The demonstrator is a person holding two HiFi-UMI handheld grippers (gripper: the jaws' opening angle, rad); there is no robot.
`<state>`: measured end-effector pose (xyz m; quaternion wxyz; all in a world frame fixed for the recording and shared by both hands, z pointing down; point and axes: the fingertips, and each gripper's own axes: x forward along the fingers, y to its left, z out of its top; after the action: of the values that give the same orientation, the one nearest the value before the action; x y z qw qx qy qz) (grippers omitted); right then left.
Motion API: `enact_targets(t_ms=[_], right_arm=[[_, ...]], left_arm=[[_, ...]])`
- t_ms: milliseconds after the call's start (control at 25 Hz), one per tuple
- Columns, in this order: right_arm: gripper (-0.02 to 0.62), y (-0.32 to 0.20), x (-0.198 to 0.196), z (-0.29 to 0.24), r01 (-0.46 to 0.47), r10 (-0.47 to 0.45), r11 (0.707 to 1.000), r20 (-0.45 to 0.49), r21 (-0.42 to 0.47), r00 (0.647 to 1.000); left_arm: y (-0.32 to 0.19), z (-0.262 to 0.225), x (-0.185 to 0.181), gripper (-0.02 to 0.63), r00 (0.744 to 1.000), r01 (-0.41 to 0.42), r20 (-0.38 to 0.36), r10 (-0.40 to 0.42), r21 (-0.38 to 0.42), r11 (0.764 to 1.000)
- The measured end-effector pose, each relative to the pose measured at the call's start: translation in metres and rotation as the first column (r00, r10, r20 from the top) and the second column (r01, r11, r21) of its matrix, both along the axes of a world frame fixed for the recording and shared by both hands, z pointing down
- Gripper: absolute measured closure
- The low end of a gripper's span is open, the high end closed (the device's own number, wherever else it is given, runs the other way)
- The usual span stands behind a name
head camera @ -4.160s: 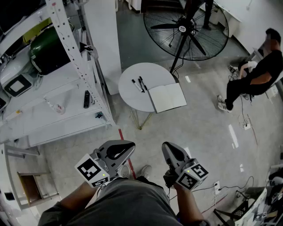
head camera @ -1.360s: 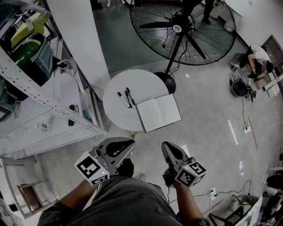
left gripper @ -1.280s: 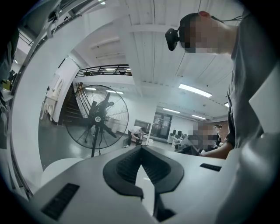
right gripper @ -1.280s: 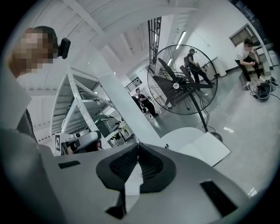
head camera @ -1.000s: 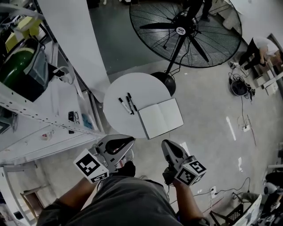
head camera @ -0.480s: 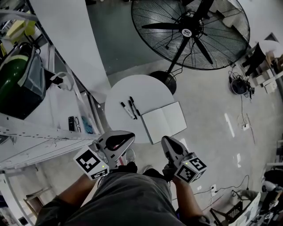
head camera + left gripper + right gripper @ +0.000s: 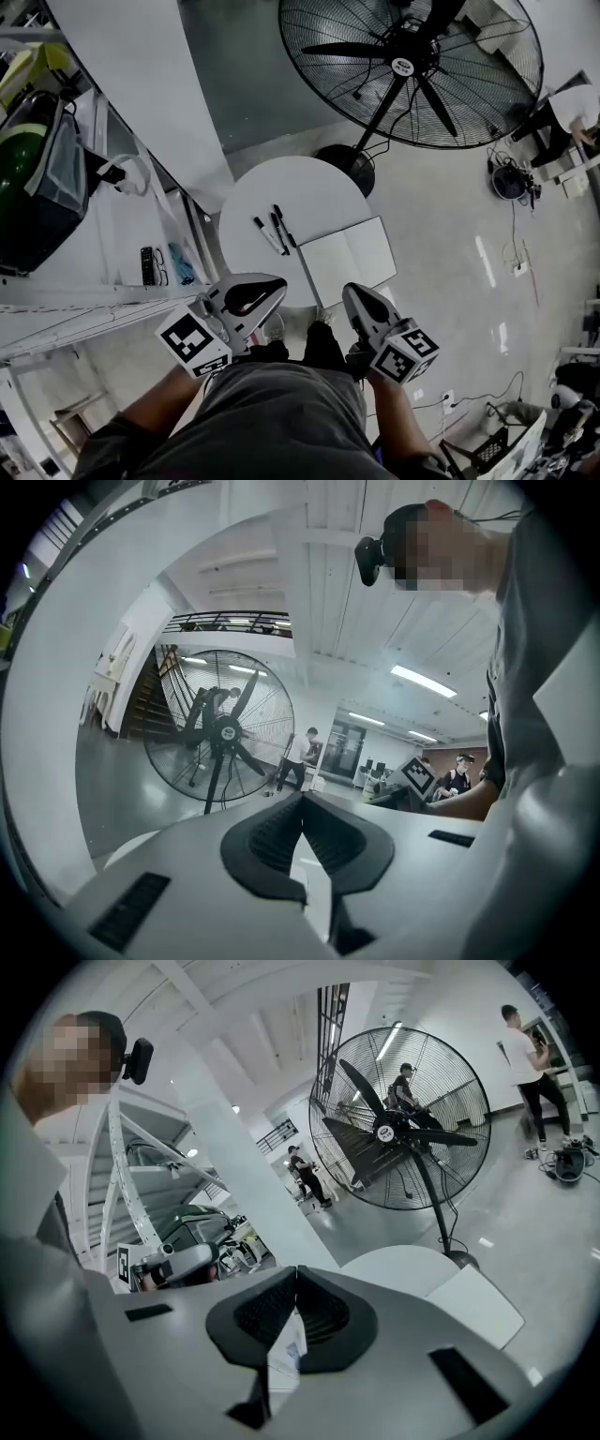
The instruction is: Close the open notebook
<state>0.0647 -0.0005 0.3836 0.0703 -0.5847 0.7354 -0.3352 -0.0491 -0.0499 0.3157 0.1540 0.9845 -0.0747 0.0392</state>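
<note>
The open white-paged notebook (image 7: pixel 349 260) is laid flat on the near edge of the round white table (image 7: pixel 281 183), just ahead of the closed fingertips of the right gripper (image 7: pixel 352 296) and untouched by them. Two black pens (image 7: pixel 275 231) are set beside it, ahead of the left gripper (image 7: pixel 270 283), whose fingers are likewise pressed together on nothing.

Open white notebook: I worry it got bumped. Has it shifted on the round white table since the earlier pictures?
No. The open white notebook still overhangs the edge of the round white table, just right of the black pens, as before.
</note>
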Motion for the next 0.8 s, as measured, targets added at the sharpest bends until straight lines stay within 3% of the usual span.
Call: enact_targets(t_ms=[800], right_arm=[[0.574,-0.045,0.114,0.076,0.134,-0.13,0.98,0.035,-0.149,0.991]], left_arm=[[-0.036,0.048,0.099,0.591,0.988,0.111,0.117,-0.104,-0.061,0.992]])
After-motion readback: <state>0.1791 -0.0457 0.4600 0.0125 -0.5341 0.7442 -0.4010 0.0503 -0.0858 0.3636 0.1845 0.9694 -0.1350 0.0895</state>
